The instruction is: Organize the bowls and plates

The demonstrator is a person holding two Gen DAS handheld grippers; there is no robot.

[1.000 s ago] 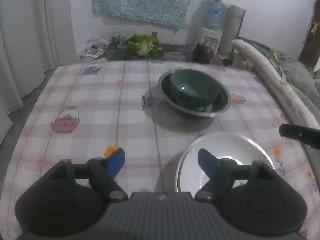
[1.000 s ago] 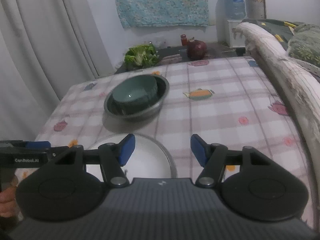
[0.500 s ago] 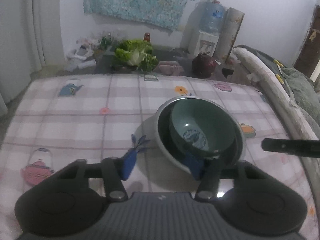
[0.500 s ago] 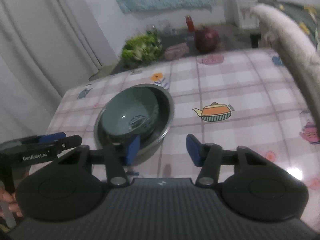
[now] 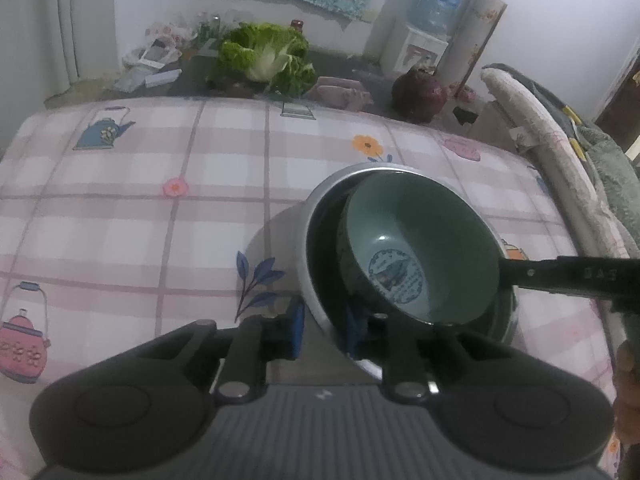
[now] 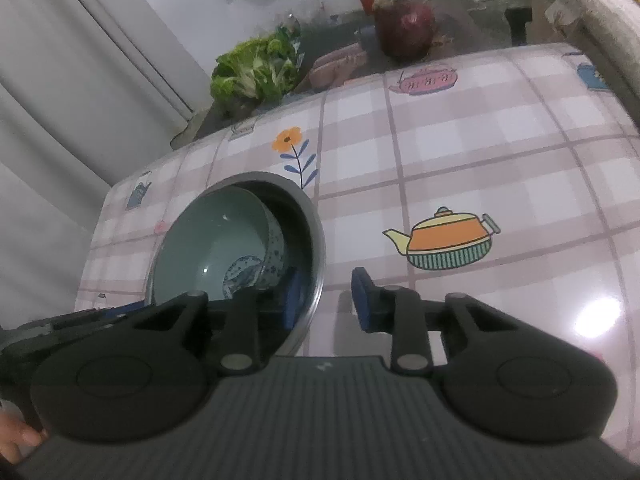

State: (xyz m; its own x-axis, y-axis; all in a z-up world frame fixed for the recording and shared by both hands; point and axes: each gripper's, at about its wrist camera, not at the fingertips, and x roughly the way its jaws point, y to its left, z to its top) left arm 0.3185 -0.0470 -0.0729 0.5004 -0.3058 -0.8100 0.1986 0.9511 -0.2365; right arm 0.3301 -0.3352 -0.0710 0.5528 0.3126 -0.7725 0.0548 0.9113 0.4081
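A green ceramic bowl (image 5: 420, 232) sits tilted inside a metal bowl (image 5: 360, 168) on the checked tablecloth. My left gripper (image 5: 325, 330) straddles the metal bowl's near-left rim, one blue pad outside and one inside. Its jaws are closing, with a small gap still showing. In the right wrist view my right gripper (image 6: 326, 300) straddles the metal bowl (image 6: 312, 216) at its right rim. Its jaws are closing too, and the outer pad stands clear of the wall. The green bowl (image 6: 212, 248) lies just left of the inner pad. The right gripper's finger (image 5: 560, 276) reaches over the far right rim.
A cabbage (image 5: 264, 56) and a dark red round object (image 5: 418, 92) lie beyond the table's far edge. A water dispenser (image 5: 416, 48) stands by the wall. A padded sofa edge (image 5: 560, 152) runs along the right side, curtains (image 6: 60, 80) along the left.
Both grippers moved forward and down, from over a silver plate to the metal bowl. Their jaws narrowed around its rim. The silver plate dropped out of view.
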